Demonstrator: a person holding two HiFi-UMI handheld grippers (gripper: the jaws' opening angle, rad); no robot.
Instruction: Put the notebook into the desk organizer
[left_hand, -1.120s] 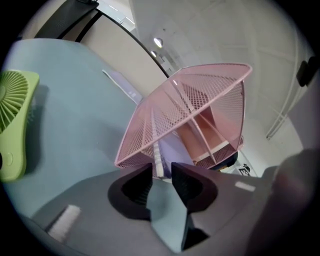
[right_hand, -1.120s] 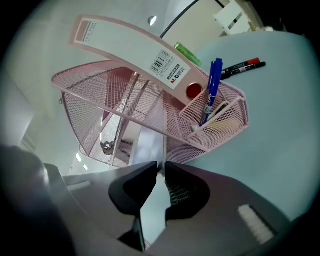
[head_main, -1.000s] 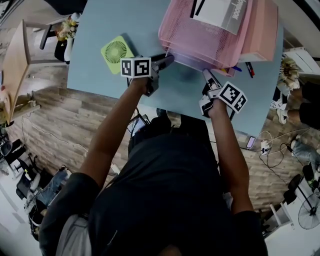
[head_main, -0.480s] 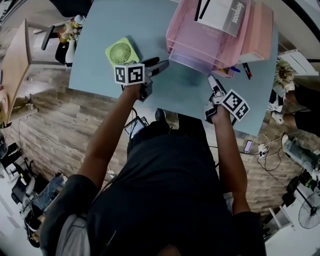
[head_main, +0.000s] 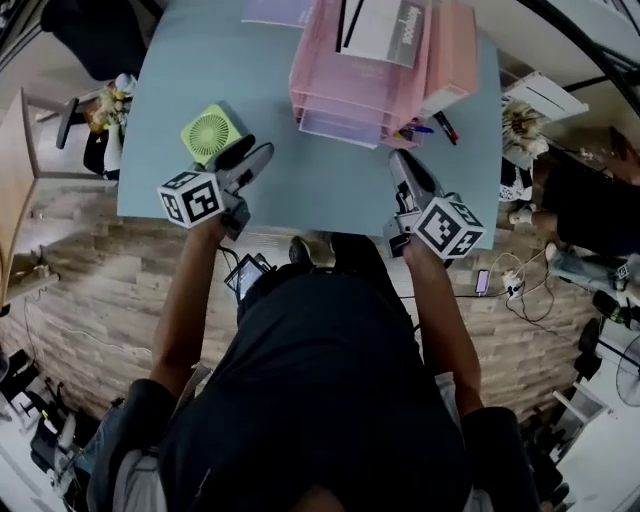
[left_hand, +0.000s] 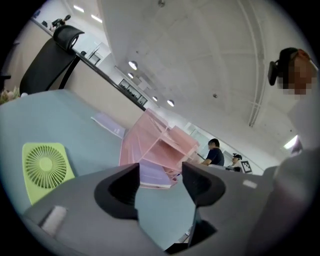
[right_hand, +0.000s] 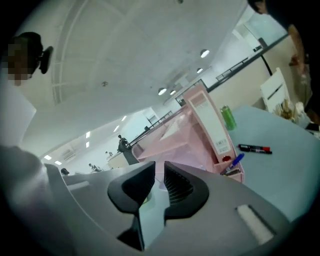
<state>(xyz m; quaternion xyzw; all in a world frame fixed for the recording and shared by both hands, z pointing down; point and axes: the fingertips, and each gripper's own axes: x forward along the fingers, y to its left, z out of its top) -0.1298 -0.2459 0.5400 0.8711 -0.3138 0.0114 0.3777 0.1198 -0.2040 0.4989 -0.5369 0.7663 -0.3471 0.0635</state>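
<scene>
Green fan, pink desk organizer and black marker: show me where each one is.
green fan (head_main: 210, 133), head view, centre of its grille.
pink desk organizer (head_main: 338, 112), head view, front wall of its trays.
black marker (right_hand: 255, 148), right gripper view, middle of its barrel.

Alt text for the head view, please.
From above, a person holds the left hand-held gripper, jaws apart and empty, and the right hand-held gripper, jaws closing on nothing, over a blue table just short of a pink organizer. A green fan lies by the left one; pens lie at the organizer's right.
</scene>
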